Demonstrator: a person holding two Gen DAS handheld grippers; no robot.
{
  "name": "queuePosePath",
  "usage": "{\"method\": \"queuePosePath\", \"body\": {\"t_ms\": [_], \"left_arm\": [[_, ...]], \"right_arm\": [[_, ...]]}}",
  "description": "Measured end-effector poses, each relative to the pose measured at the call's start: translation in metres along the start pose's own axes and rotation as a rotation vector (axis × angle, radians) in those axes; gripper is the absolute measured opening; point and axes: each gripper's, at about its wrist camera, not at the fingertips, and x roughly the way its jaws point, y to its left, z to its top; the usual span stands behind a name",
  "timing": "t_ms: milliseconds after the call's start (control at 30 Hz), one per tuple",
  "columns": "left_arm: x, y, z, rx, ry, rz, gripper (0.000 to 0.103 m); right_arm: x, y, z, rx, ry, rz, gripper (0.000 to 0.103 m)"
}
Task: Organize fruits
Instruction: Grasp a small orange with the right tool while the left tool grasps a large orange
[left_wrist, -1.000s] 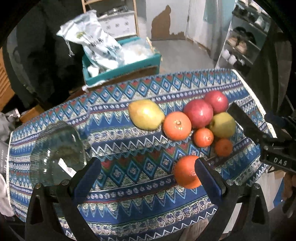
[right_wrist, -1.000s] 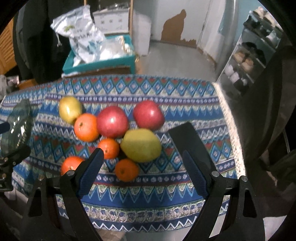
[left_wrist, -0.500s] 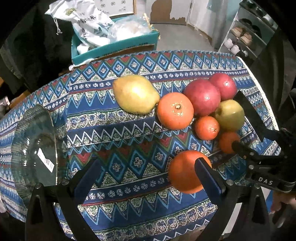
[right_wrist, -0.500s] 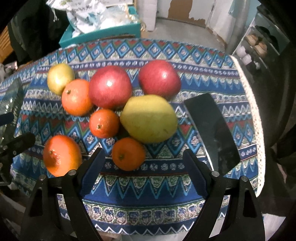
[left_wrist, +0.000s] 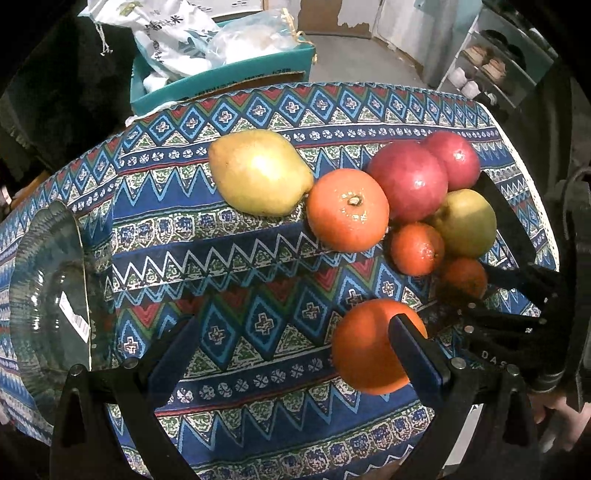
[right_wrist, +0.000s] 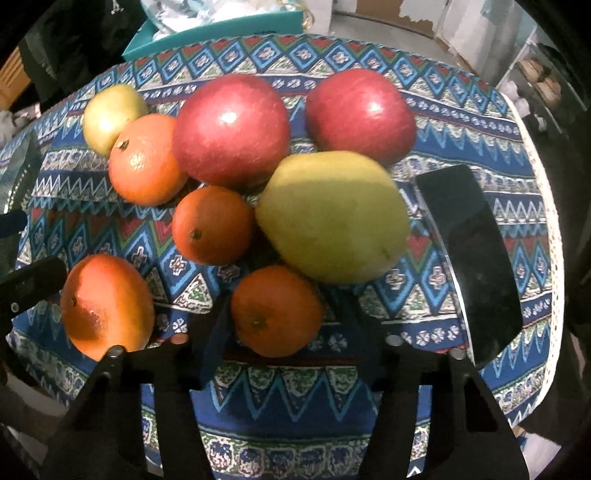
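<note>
Several fruits lie on the patterned cloth (left_wrist: 258, 280): a yellow pear (left_wrist: 258, 171), a big orange (left_wrist: 347, 210), two red apples (right_wrist: 231, 129), a green-yellow pear (right_wrist: 332, 218) and a mandarin (right_wrist: 212, 225). My right gripper (right_wrist: 282, 312) points steeply down and its jaws are closing on a small mandarin (right_wrist: 275, 306), with a pad against each side. My left gripper (left_wrist: 291, 354) hangs open above the cloth with nothing between its fingers. A large orange (left_wrist: 369, 347) lies just behind its right finger (left_wrist: 413, 354). A clear glass bowl (left_wrist: 48, 295) stands at the left.
A black flat slab (right_wrist: 472, 258) lies on the cloth right of the fruit. Beyond the table's far edge stands a teal box (left_wrist: 229, 77) with plastic bags. Shoe shelves (left_wrist: 491, 66) line the back right. The cloth's lace edge (right_wrist: 554, 266) marks the table's right side.
Both grippers have sunk closer to the table. The right jaws, wide apart before, now stand narrow around the small mandarin. The left jaws stay wide.
</note>
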Motion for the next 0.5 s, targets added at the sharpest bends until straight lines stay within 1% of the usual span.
{"method": "queuePosePath", "body": {"t_ms": [33, 200, 333, 500], "left_arm": [[0.0, -0.001, 0.0, -0.001, 0.001, -0.005, 0.102], [-0.002, -0.01, -0.002, 0.015, 0.003, -0.029, 0.102], [0.002, -0.019, -0.005, 0.032, 0.016, -0.034, 0.102], [0.011, -0.029, -0.011, 0.051, 0.042, -0.039, 0.102]], "right_arm": [[0.002, 0.002, -0.001, -0.008, 0.002, 0.007, 0.046], [0.003, 0.01, -0.009, -0.025, -0.007, 0.003, 0.045], [-0.018, -0.003, -0.015, 0.01, -0.04, 0.0, 0.045], [-0.034, -0.012, -0.02, 0.044, -0.07, -0.001, 0.045]]}}
